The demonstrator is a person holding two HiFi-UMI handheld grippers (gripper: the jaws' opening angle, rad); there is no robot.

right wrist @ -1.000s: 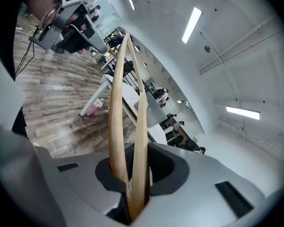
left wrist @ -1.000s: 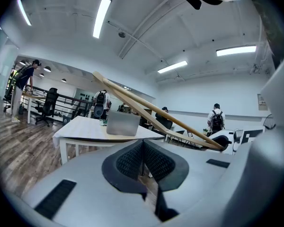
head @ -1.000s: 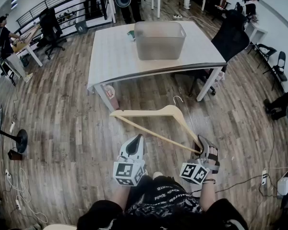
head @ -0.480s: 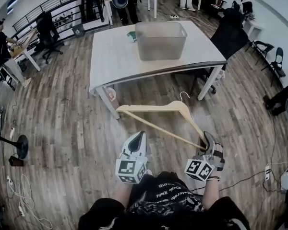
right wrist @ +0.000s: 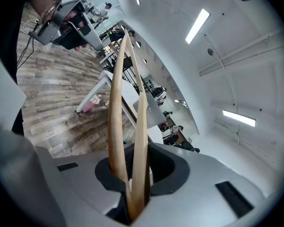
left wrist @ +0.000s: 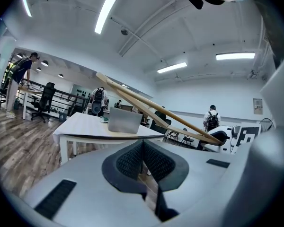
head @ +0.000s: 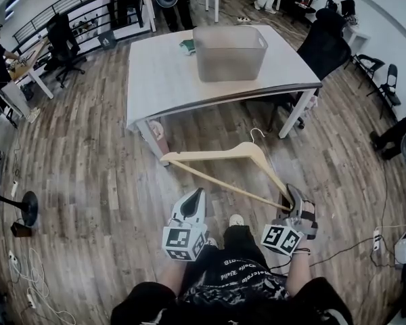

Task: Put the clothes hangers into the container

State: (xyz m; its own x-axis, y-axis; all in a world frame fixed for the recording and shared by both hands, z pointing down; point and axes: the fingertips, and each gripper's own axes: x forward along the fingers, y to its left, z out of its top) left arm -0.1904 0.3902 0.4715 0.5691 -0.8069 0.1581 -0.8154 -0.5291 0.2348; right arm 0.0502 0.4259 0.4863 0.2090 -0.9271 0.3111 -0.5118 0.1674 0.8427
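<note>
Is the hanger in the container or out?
Out: the right gripper holds the hanger over the floor; the container sits apart on the table.

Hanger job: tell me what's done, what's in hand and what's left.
Done: nothing that shows; no hanger can be made out in the translucent container on the table.
In hand: the right gripper is shut on one end of the wooden hanger, held over the floor short of the table. The left gripper is shut and empty.
To do: carry the hanger to the container and drop it in.
</note>
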